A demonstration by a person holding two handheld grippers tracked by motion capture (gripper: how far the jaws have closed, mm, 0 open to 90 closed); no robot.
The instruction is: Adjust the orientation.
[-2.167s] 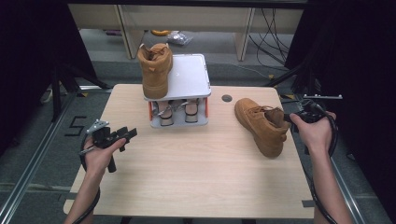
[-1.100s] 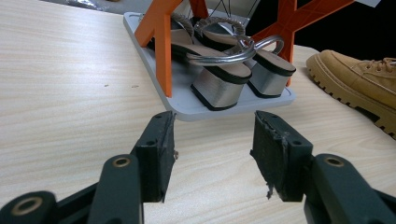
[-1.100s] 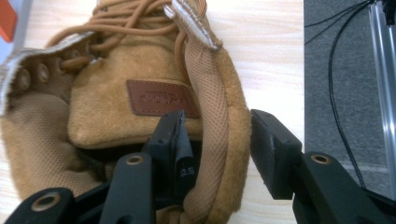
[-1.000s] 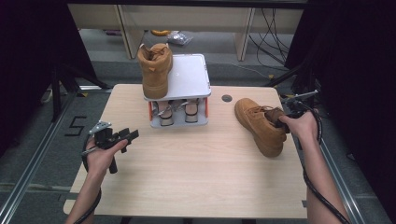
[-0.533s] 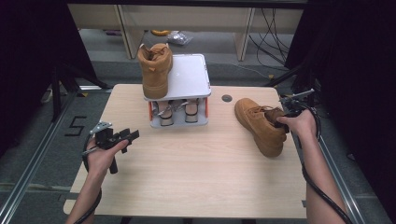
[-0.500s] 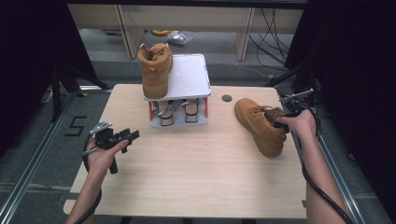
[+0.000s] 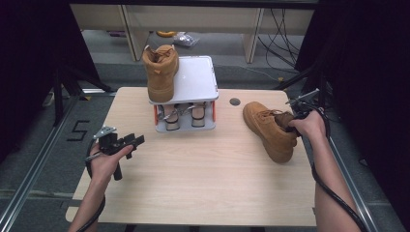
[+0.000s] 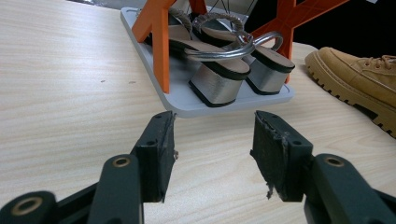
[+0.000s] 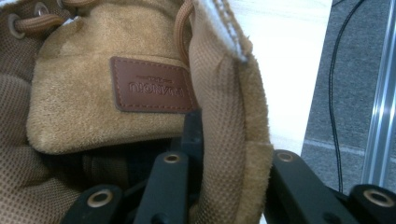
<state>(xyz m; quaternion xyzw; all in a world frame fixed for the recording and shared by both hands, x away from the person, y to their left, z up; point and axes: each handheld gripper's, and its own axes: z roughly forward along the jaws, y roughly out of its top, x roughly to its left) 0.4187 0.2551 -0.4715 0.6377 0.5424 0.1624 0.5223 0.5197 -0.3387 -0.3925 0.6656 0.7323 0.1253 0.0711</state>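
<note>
Two tan suede boots are in play: one stands upright on the top shelf of the small shoe rack (image 7: 193,84) at the far middle of the table (image 7: 203,179), and the other boot (image 7: 268,129) lies near the table's right edge, toe pointing toward the far left. The right gripper (image 7: 296,117) sits at that boot's ankle opening; in the right gripper view one jaw is inside the boot beside the tongue (image 9: 102,79) with its brown leather label, the other outside, and the padded collar (image 9: 229,121) is pinched between them, the jaws having just been closing onto it. The left gripper (image 7: 126,143) hovers near the table's left edge, its jaws spread apart with nothing between them. In the left gripper view it faces the rack's lower shelf, where a pair of silver block-heel sandals (image 8: 224,60) rests between orange supports
</note>
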